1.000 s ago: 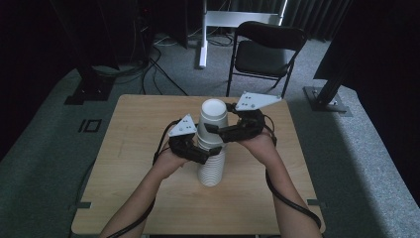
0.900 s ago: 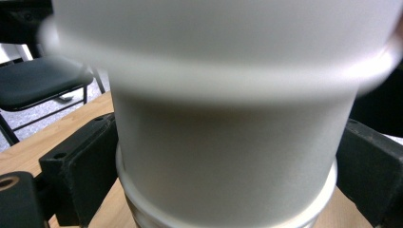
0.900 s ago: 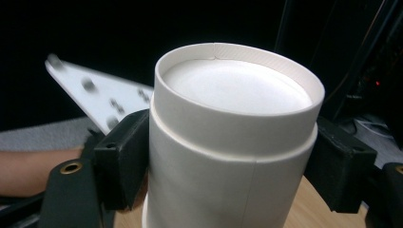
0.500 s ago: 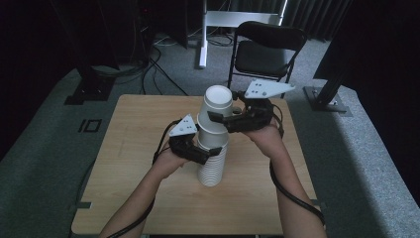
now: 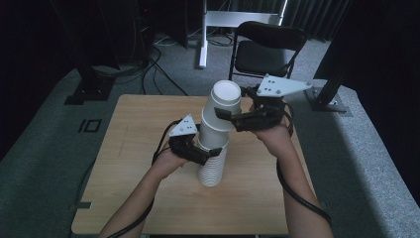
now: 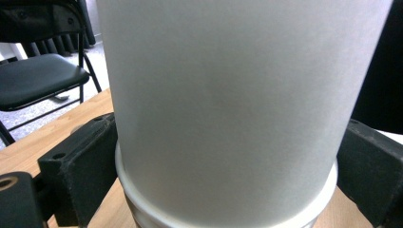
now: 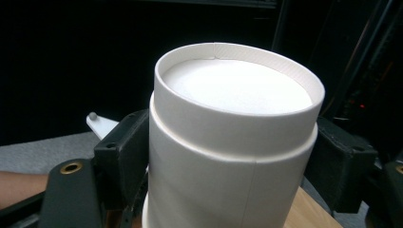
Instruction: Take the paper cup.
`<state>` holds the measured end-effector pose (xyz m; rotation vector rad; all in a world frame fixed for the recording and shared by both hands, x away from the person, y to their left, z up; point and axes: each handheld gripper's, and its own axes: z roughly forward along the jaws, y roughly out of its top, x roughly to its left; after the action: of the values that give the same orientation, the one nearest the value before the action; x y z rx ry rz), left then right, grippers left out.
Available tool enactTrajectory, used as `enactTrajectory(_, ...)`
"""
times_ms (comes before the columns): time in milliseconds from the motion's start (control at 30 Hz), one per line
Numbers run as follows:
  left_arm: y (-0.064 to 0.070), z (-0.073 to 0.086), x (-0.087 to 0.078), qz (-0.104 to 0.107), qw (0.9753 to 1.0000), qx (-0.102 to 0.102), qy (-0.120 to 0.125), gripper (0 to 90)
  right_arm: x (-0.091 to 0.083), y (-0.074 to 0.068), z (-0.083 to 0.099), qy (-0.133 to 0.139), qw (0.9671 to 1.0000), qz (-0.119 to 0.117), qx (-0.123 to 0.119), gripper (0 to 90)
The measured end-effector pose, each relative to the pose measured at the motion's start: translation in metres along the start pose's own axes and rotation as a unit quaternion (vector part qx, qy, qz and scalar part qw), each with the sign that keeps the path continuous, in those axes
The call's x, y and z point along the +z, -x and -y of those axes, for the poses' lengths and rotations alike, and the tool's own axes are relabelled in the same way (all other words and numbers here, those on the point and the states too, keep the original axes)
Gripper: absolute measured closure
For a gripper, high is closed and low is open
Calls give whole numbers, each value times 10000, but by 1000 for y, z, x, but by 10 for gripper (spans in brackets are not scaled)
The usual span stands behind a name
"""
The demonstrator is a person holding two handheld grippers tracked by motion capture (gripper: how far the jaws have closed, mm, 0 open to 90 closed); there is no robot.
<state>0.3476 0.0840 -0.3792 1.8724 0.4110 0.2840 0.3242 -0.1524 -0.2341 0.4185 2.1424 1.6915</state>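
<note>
A stack of upturned white paper cups (image 5: 212, 171) stands near the middle of the wooden table (image 5: 133, 148). My left gripper (image 5: 207, 154) is shut on the stack just above its ribbed rims; in the left gripper view the cup wall (image 6: 228, 95) sits between both black fingers (image 6: 78, 161). My right gripper (image 5: 229, 116) is shut on the top cup (image 5: 225, 99), which is raised and tilted to the right, its lower part still over the cup beneath. The right gripper view shows that cup's recessed base (image 7: 235, 83) between the fingers (image 7: 121, 152).
A black folding chair (image 5: 267, 49) stands beyond the table's far edge. Dark stands and cables (image 5: 148, 59) lie on the grey floor to the far left. A black post base (image 5: 327, 96) sits off the table's right far corner.
My right gripper has risen and shifted right with the top cup, drawing it partway off the stack and tilting it. The left gripper has stayed on the stack.
</note>
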Motion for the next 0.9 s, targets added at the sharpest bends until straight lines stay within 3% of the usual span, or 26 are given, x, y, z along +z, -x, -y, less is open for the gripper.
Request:
enactTrajectory(267,-1,1,-1,-55,10000,17,21,35,-18,0,5,0,9999,94,-54,230)
enactTrajectory(600,0,-3,-3,-121,9999,-47,-40,14,-44,3,19,91,9995,288,44,230)
enactTrajectory(900,2,-3,-16,-218,9998,14,33,13,-57,4,30,198,9993,284,123,230)
